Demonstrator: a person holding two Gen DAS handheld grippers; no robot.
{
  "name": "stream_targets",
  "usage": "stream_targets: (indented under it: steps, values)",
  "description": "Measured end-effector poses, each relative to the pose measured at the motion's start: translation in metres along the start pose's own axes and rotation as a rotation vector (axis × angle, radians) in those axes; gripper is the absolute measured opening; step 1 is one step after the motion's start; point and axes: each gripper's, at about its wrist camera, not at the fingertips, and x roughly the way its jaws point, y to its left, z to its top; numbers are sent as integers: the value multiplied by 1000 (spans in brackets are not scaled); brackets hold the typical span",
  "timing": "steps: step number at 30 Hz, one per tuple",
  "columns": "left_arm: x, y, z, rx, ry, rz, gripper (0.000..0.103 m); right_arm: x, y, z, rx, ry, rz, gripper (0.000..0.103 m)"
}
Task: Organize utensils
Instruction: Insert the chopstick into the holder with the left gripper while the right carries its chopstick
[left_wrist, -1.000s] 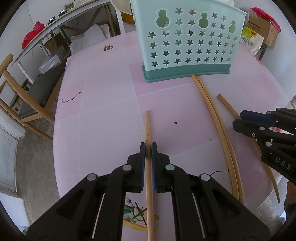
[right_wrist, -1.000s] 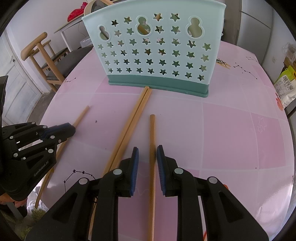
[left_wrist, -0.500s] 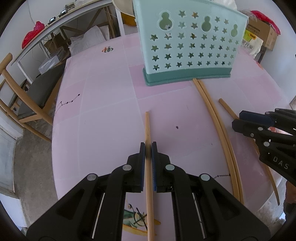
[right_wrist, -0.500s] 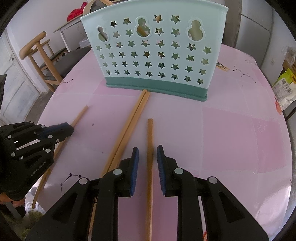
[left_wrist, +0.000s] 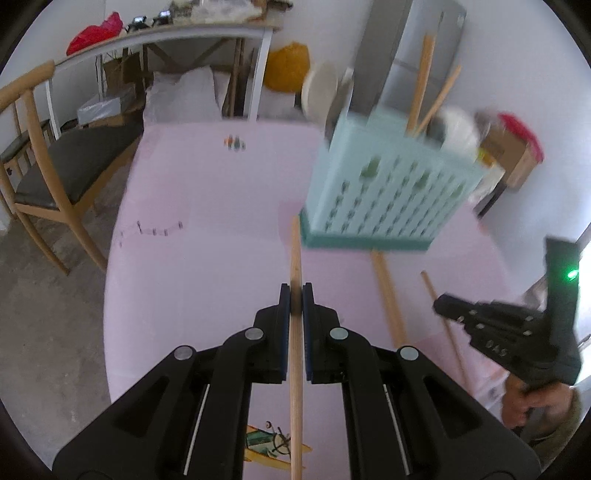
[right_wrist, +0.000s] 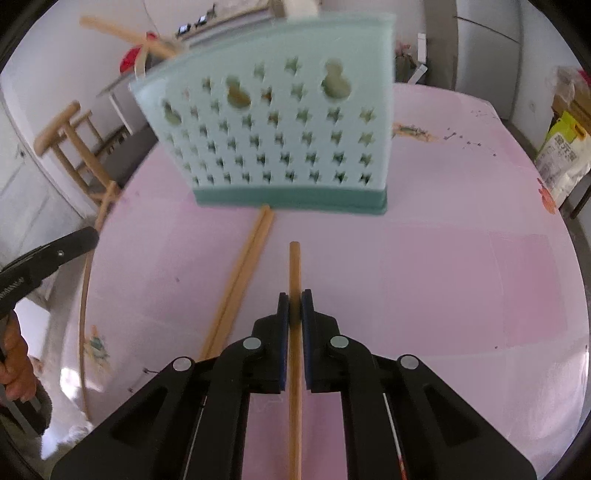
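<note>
My left gripper (left_wrist: 295, 295) is shut on a wooden chopstick (left_wrist: 296, 258) and holds it above the pink table, its tip near the left corner of the mint star-holed utensil basket (left_wrist: 384, 192). My right gripper (right_wrist: 294, 301) is shut on another chopstick (right_wrist: 294, 266) pointing at the basket (right_wrist: 273, 136). A pair of chopsticks (right_wrist: 243, 273) lies on the table left of it. Two chopsticks (left_wrist: 421, 81) stand in the basket. The right gripper also shows in the left wrist view (left_wrist: 443, 304), at the right.
A pink round table (right_wrist: 443, 258) carries everything. A wooden chair (left_wrist: 48, 177) stands at its left, a bench with clutter (left_wrist: 166, 37) behind. Boxes and bags (left_wrist: 513, 155) sit at the far right. One more chopstick (right_wrist: 84, 314) lies near the left edge.
My right gripper has closed on the chopstick that lay between its open fingers. Both grippers have lifted and tilted up, and the left one has moved nearer the basket.
</note>
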Motion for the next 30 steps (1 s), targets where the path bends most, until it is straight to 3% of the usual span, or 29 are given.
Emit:
stream_targets:
  steps: [11,23,27,30]
  values:
    - [-76,-5,45,-35,-222,-147,5,-26,-29,18,72,-86,67,7]
    - [-133,-56,122,36,-449,-362,5,-22,-40,25,106,-105,108,7]
    - [-136,-74,151,71,-557,-327,5,-21,-42,25,113,-103,110,7]
    - [-122,-83,168,66,-585,-295,5,-20,-44,23,118,-96,104,7]
